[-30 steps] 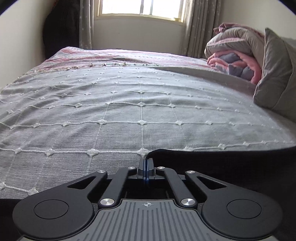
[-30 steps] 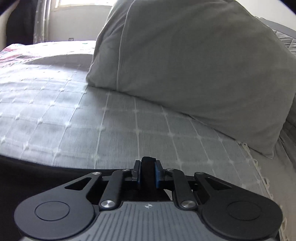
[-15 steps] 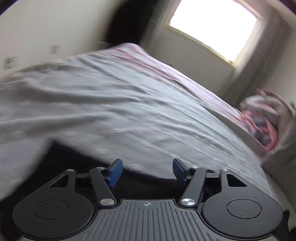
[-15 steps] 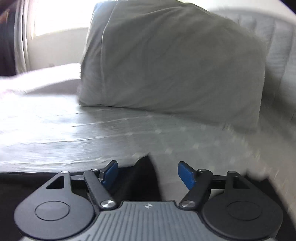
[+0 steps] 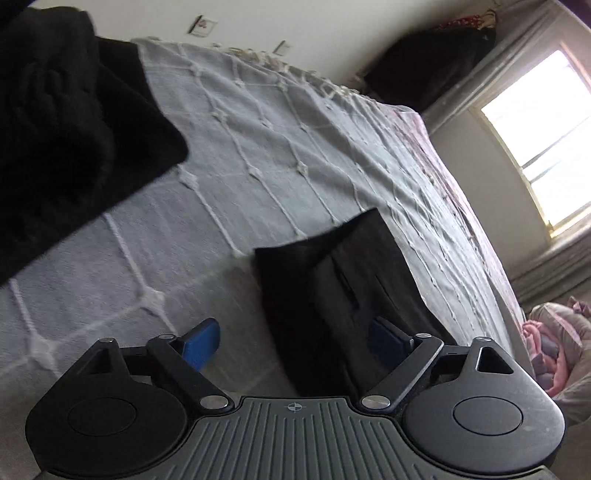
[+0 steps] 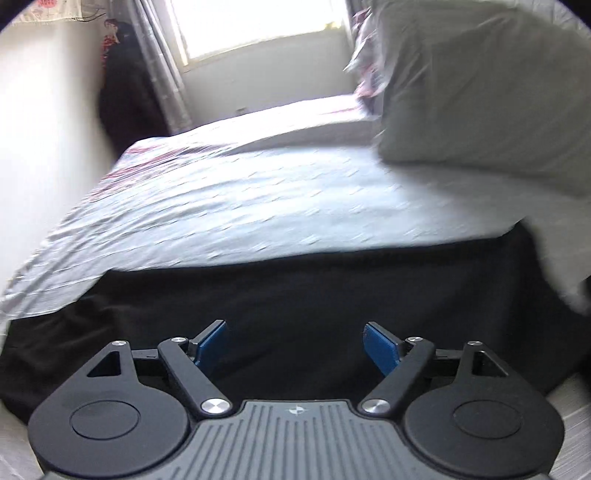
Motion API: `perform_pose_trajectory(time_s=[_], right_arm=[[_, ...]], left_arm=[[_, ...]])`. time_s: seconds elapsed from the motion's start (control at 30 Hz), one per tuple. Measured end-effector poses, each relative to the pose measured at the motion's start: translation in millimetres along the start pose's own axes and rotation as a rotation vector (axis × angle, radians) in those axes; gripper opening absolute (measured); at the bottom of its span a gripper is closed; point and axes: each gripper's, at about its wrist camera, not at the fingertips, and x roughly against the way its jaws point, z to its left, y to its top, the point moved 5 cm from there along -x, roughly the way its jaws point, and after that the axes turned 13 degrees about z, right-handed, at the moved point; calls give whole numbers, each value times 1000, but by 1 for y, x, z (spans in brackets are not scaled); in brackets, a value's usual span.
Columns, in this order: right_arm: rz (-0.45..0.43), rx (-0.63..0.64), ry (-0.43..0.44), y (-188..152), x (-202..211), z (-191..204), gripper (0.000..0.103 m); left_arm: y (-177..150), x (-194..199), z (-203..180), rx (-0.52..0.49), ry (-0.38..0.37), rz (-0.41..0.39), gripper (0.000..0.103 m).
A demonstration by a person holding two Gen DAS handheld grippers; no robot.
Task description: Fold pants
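on bed (image 5: pixel 280 155) — black pants (image 6: pixel 295 295); both grippers' jaws opening, empty.

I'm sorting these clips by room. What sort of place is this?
Almost certainly a bedroom in a home: a bed under a grey bedspread, a large grey pillow, and a curtained window. Black pants lie on the bed.

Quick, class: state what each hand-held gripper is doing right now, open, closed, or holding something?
Left hand-held gripper: jaws opening, holding nothing; black pants lie below.
Right hand-held gripper: jaws opening, holding nothing, above the pants.
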Motion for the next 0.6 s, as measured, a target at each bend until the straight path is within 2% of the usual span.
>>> perform_pose_trajectory(time_s=[0.03, 0.1, 0.13, 0.17, 0.2, 0.27, 0.37, 0.43, 0.5, 0.53, 0.6], right_arm=[[13, -10, 20, -6, -10, 9, 83], [55, 5, 43, -20, -36, 25, 82], [81, 25, 34, -29, -47, 31, 82], [115, 55, 7, -38, -60, 35, 80], [145, 90, -29, -45, -68, 39, 79], [124, 191, -101, -49, -75, 43, 82], [112, 207, -121, -46, -76, 34, 84], [113, 203, -116, -45, -74, 34, 85], [116, 208, -124, -43, -76, 33, 87], [115, 208, -130, -42, -81, 34, 87], [109, 204, -129, -41, -82, 32, 88]], left_arm=[[1, -7, -4, -21, 26, -21, 91], [6, -16, -12, -73, 84, -86, 84], [9, -20, -16, -102, 113, -117, 37], [12, -25, -20, -128, 152, -130, 24], [15, -26, -21, -141, 171, -149, 23], [18, -16, -23, -147, 162, -214, 18], [22, 10, -19, -182, 159, -293, 17], [24, 9, -14, -178, 160, -279, 17], [21, -8, -14, -250, 212, -220, 18], [19, -16, -12, -275, 240, -202, 21], [15, -14, -12, -295, 237, -202, 29]])
